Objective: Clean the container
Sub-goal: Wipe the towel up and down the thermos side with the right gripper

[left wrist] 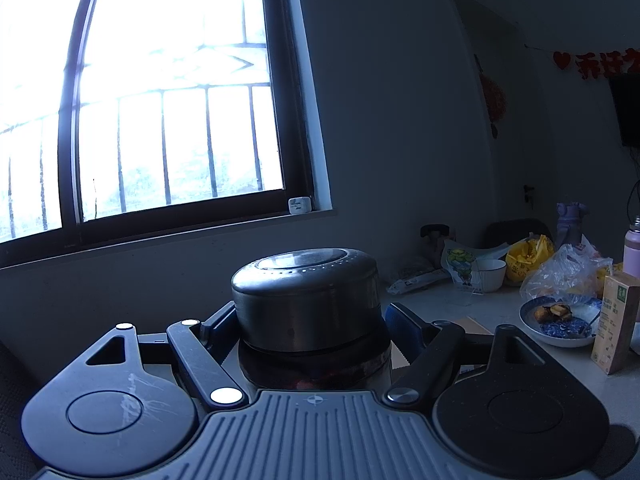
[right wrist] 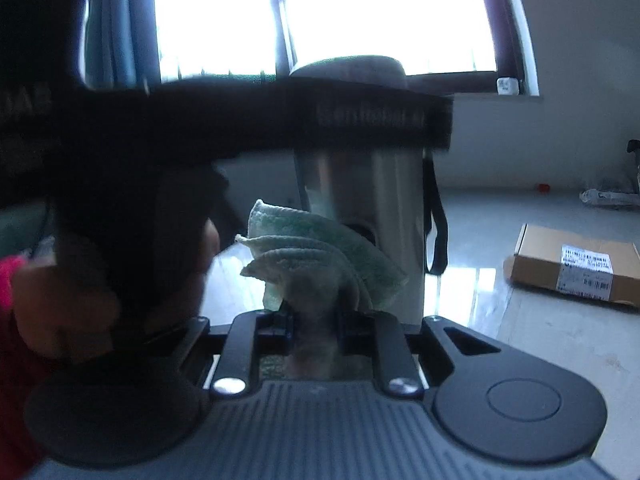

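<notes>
Gripping: left tongs (left wrist: 310, 320) closed part-way round the steel container (left wrist: 306, 300), one jaw on each side of its body just under the lid; the container stands upright between them.
Pinching: right tongs (right wrist: 316, 330) nearly shut on a folded green-and-white cloth (right wrist: 316, 256), whose loose folds fan out ahead of the jaws and lie against or just in front of the container's side; contact cannot be told.
Hidden: in the left wrist view the tongs' own body covers the container's lower part, so its base is unseen.
Blurred: in the right wrist view the left tongs cross the picture as a dark smeared bar over the container's top; a hand (right wrist: 72, 304) and red sleeve (right wrist: 16, 344) at the far left edge are out of focus.
Hard to make out: a dark strap (right wrist: 436, 220) hangs down the container's right side; a small round mark on its wall sits partly behind the cloth.
Worktop: pale and glossy worktop (right wrist: 540, 344), carrying a cardboard box (right wrist: 576, 268) well to the right of the right tongs.
Clutter: right of the left tongs, a blue-patterned dish of food (left wrist: 560, 320), a carton (left wrist: 614, 324), plastic bags (left wrist: 560, 268), a white bowl (left wrist: 490, 274).
Room: dim, with a bright barred window (left wrist: 160, 120) beyond both tongs and a plain wall (left wrist: 400, 120) to its right bearing red decorations.
</notes>
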### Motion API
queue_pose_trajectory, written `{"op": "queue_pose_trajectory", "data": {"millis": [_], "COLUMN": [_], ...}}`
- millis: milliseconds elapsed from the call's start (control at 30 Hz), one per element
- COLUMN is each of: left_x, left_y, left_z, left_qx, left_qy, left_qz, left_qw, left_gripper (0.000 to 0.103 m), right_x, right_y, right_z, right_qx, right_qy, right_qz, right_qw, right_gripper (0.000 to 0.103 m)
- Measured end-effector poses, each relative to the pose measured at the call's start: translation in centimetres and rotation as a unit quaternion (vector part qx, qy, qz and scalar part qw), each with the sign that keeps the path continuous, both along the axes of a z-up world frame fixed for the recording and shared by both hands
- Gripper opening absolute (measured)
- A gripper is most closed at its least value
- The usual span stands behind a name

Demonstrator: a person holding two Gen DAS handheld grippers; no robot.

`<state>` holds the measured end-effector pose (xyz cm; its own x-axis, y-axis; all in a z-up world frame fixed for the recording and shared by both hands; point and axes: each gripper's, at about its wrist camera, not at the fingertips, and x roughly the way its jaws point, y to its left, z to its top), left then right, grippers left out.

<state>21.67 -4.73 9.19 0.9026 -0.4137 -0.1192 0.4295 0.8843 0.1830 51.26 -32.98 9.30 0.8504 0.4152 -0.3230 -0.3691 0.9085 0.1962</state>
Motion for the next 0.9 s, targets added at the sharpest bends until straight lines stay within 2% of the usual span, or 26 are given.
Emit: {"op": "queue_pose_trajectory", "data": {"millis": [133,233,367,467,600,700,767,833,900], "left_x": [-0.2,-0.3,-0.2,-0.2,-0.3,-0.3,-0.3,-0.2,-0.2], "left_y": [-0.1,-0.2,-0.2,-0.3,-0.4,-0.4,-0.4,-0.4,-0.4], "left_z": [-0.2,-0.2,-0.2,-0.2,-0.2,-0.2,-0.1,-0.1,-0.1], "left_qx": [0.0,0.0,0.001,0.003,0.006,0.005,0.005,0.004,0.004], "left_qy": [-0.001,-0.001,-0.001,-0.002,-0.003,-0.002,-0.001,-0.001,-0.001], "left_qz": [0.0,0.0,0.0,0.002,0.004,0.004,0.003,0.003,0.004], "left_qw": [1.0,1.0,1.0,1.0,1.0,1.0,1.0,1.0,1.0], "left_gripper": [0.08,0.08,0.08,0.08,0.08,0.08,0.08,0.08,0.08], "right_x": [4.7,1.8,5.8,3.3,3.9,4.5,-0.1,-0.2,-5.5], "right_y": [-0.7,1.5,1.0,2.9,3.0,1.9,2.9,2.5,4.1], "right_z": [-1.9,-3.8,-4.2,-4.5,-3.9,-2.4,-1.2,0.7,1.8], "right_qx": [-0.021,-0.023,-0.021,-0.032,-0.018,0.003,0.014,0.021,0.026], "right_qy": [0.03,0.056,0.069,0.067,0.065,0.04,0.01,-0.023,-0.049], "right_qz": [0.0,0.0,0.002,0.001,-0.004,-0.011,-0.018,-0.02,-0.025], "right_qw": [0.999,0.998,0.997,0.997,0.998,0.999,1.0,0.999,0.998], "right_gripper": [0.019,0.019,0.019,0.019,0.019,0.019,0.019,0.019,0.019]}}
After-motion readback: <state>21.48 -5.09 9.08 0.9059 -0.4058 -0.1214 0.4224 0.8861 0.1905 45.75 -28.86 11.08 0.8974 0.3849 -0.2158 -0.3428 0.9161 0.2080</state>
